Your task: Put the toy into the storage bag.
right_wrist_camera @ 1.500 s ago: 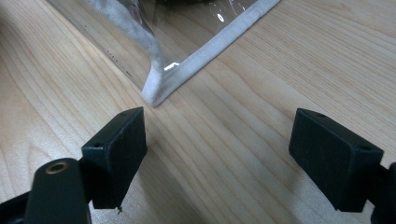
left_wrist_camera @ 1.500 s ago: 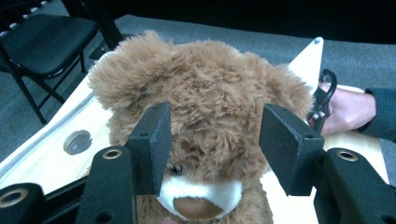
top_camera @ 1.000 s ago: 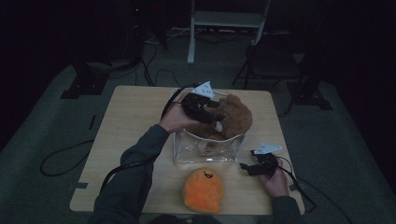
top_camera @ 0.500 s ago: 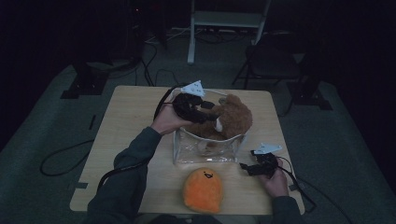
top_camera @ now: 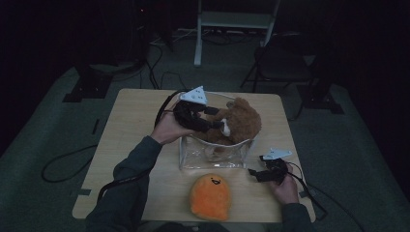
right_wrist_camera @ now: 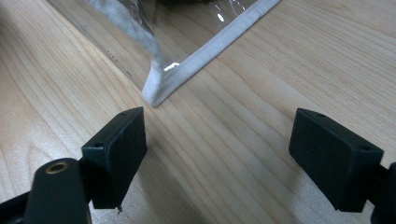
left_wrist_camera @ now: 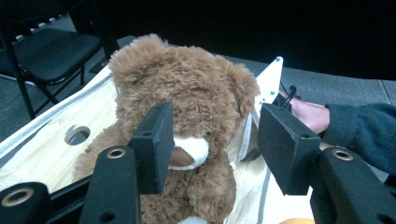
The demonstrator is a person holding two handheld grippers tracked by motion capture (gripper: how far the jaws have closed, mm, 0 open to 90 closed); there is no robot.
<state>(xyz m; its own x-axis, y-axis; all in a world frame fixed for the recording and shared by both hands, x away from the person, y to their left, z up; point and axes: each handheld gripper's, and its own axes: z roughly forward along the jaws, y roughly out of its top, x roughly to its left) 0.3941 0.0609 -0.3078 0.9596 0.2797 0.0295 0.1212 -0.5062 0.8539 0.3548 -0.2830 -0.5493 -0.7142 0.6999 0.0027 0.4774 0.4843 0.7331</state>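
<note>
Teddy bear (left_wrist_camera: 182, 116) sits half inside the clear bag (top_camera: 215, 154), its muzzle between the left gripper (left_wrist_camera: 215, 144) fingers, which have just been opening and grip nothing. Closing now could pinch only fur and slip, tipping the bag. The right gripper (right_wrist_camera: 233, 154) rests wide and empty, the bag's corner just ahead of its fingers, too far to steady it.

The left gripper (top_camera: 212, 118) is held at about twelve o'clock of the scene's middle, its forearm stretched forward, and its jaws have just been opening, spread apart. The right gripper (top_camera: 256, 173) is rested low at four o'clock, jaws spread wide with nothing between them.
</note>
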